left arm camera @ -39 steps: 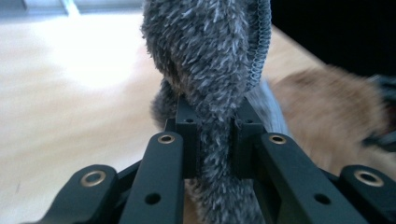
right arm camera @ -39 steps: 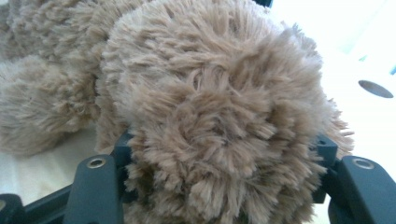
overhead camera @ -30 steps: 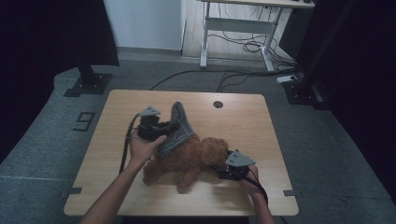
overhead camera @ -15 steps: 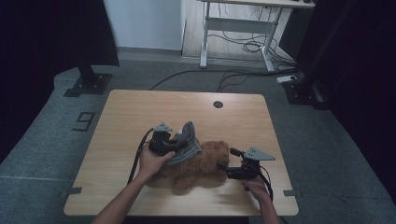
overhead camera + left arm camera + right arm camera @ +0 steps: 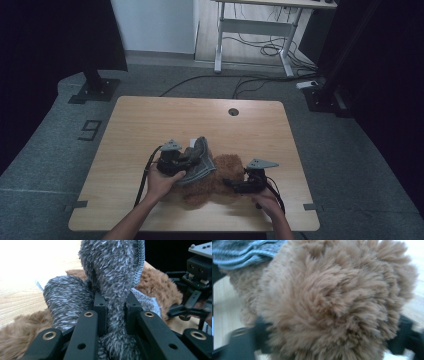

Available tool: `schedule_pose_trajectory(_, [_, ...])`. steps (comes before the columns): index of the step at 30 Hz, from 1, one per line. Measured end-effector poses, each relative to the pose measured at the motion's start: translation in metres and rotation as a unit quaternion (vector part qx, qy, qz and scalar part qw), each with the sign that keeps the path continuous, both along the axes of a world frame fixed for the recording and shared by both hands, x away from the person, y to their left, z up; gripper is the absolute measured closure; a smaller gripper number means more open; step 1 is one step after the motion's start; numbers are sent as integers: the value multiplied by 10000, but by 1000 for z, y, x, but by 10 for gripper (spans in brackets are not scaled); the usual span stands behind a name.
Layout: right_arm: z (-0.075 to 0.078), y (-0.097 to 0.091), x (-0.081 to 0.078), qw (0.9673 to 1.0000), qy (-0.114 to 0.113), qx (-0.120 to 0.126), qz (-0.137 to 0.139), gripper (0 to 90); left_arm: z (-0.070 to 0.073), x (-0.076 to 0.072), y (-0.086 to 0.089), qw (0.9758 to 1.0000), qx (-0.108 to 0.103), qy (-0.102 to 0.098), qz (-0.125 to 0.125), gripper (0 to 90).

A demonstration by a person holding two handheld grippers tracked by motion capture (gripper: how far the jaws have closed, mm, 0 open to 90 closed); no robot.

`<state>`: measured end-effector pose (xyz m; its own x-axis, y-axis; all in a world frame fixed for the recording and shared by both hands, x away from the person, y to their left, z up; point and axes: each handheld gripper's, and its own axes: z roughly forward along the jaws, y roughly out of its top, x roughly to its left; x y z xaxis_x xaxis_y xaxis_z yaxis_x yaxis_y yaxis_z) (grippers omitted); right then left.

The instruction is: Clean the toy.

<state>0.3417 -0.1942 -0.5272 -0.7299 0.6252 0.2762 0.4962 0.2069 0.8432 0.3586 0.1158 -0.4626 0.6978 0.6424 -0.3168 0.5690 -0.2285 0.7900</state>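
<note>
A brown plush toy (image 5: 222,181) lies on the wooden table (image 5: 150,120) near its front edge. A grey fuzzy knit garment (image 5: 201,161) with a pale blue ribbed edge rests over the toy's left part. My left gripper (image 5: 186,161) is shut on a fold of this garment (image 5: 112,277), which is pinched between its black fingers (image 5: 100,307). My right gripper (image 5: 231,184) reaches into the toy from the right. Its jaws have just been closing with the toy's fur (image 5: 332,302) bulging between them, and they press on it from both sides.
A round cable hole (image 5: 233,111) sits near the table's far edge. Beyond the table stand a white desk frame (image 5: 255,30) with cables on the floor, a black stand base (image 5: 95,90) at left and another (image 5: 325,100) at right.
The left gripper has come down and toward the front with the grey garment, laying it onto the plush toy. The right gripper has stayed at the toy's right side.
</note>
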Motion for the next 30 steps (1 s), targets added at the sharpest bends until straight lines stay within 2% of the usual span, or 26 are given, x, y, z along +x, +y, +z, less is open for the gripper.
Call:
schedule_pose_trajectory(4, [3,3,-4,9993,-334,-192,-3,329,18,1,-15,9999,-41,-98,-100,757])
schedule_pose_trajectory(7, [4,10,-6,9976,-588,-335,-116,361,32,2,-41,9992,-174,-230,-272,759])
schedule_pose_trajectory(10, [6,15,-8,9947,-840,-528,-284,374,41,2,-73,9979,-344,-346,-433,759])
schedule_pose_trajectory(12, [7,17,-9,9930,-957,-597,-339,377,40,4,-94,9977,-284,-368,-489,759])
schedule_pose_trajectory(13, [7,17,-10,9925,-993,-628,-335,377,38,6,-104,9980,-183,-366,-487,758])
schedule_pose_trajectory(15, [7,17,-12,9913,-1081,-672,-341,378,24,10,-121,9983,177,-357,-427,757])
schedule_pose_trajectory(16, [7,18,-13,9903,-1135,-724,-345,382,18,12,-124,9984,239,-290,-430,758])
schedule_pose_trajectory(18, [6,20,-15,9874,-1254,-849,-451,397,3,14,-125,9988,207,-227,-384,760])
schedule_pose_trajectory(20, [5,20,-15,9866,-1279,-895,-481,410,3,14,-119,9990,139,-189,-378,764])
schedule_pose_trajectory(25, [6,21,-15,9867,-1269,-899,-472,419,13,10,-103,9977,458,-405,-310,766])
schedule_pose_trajectory(27, [6,20,-14,9873,-1246,-870,-462,420,14,9,-93,9969,566,-508,-176,765])
schedule_pose_trajectory(30, [5,18,-14,9882,-1211,-804,-493,420,11,10,-71,9970,627,-462,17,766])
